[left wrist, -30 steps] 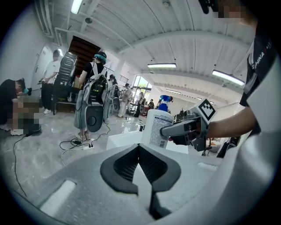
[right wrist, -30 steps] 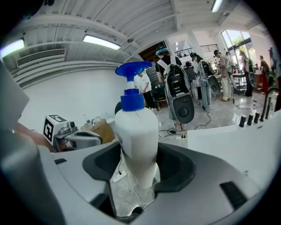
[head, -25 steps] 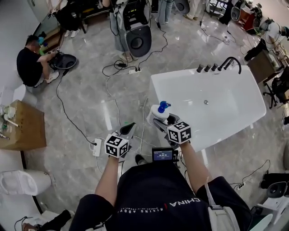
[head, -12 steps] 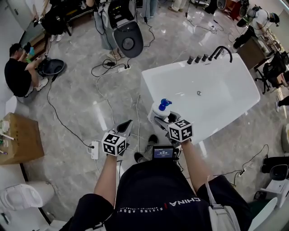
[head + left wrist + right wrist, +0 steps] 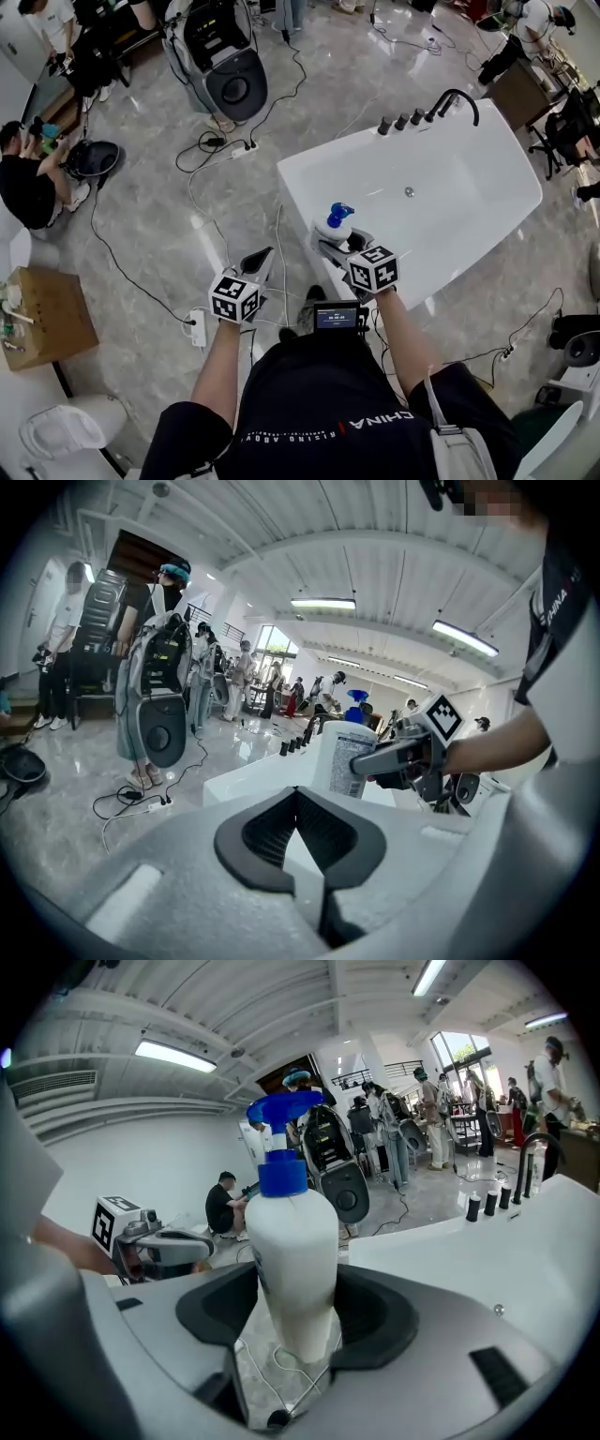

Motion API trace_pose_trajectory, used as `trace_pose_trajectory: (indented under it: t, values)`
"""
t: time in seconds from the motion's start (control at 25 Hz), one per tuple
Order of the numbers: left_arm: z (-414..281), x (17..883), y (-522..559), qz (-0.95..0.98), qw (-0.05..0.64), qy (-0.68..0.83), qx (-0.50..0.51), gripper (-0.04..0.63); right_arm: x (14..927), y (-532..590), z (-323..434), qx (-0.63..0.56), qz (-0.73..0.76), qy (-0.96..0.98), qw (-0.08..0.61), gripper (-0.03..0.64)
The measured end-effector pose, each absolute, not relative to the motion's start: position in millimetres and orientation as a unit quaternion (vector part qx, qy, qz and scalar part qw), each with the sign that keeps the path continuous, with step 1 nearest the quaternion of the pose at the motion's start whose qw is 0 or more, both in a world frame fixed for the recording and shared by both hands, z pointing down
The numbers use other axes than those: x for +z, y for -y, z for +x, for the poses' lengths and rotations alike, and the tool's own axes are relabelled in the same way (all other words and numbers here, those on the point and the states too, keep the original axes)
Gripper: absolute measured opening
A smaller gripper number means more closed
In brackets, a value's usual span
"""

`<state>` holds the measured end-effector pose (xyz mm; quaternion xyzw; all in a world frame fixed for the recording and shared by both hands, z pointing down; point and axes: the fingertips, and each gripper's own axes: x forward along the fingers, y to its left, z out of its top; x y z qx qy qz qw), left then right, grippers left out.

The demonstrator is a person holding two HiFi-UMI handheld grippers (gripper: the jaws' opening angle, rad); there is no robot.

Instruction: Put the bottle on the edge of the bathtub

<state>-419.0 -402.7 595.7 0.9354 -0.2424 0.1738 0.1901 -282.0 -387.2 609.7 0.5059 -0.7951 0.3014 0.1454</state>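
Observation:
A white bottle [image 5: 335,225] with a blue pump top [image 5: 281,1115] is held upright between the jaws of my right gripper [image 5: 339,242], which is shut on its lower body [image 5: 292,1269]. It hangs over the near left corner of the white bathtub [image 5: 298,192], above the rim. My left gripper [image 5: 265,255] is to the left, over the floor beside the tub, with its jaws shut and nothing in them [image 5: 297,791]. In the left gripper view the bottle [image 5: 339,757] and the right gripper show ahead to the right.
A black faucet [image 5: 459,98] and knobs stand on the tub's far rim. Cables and a power strip [image 5: 197,328] lie on the marble floor near my feet. A grey machine [image 5: 225,66] stands beyond; a cardboard box [image 5: 42,314] and a seated person [image 5: 23,183] are at left.
Both grippers have moved forward toward the bathtub, and the tub's near corner now lies under the bottle. The bottle stays in the right gripper's grip.

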Motion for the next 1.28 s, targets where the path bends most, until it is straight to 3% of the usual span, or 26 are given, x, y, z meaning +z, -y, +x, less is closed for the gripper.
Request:
trace_pose_trajectory:
  t: [0.68,1.28]
  values:
    - [-309,642,576,0.935,0.166,0.228,0.217,0.009,691,574,-166,0.312,0.535,0.773,0.137,0.261]
    - [-256,748,705,0.938,0.174,0.182,0.237,0.009,801,726,-148,0.272,0.545,0.772,0.180,0.260]
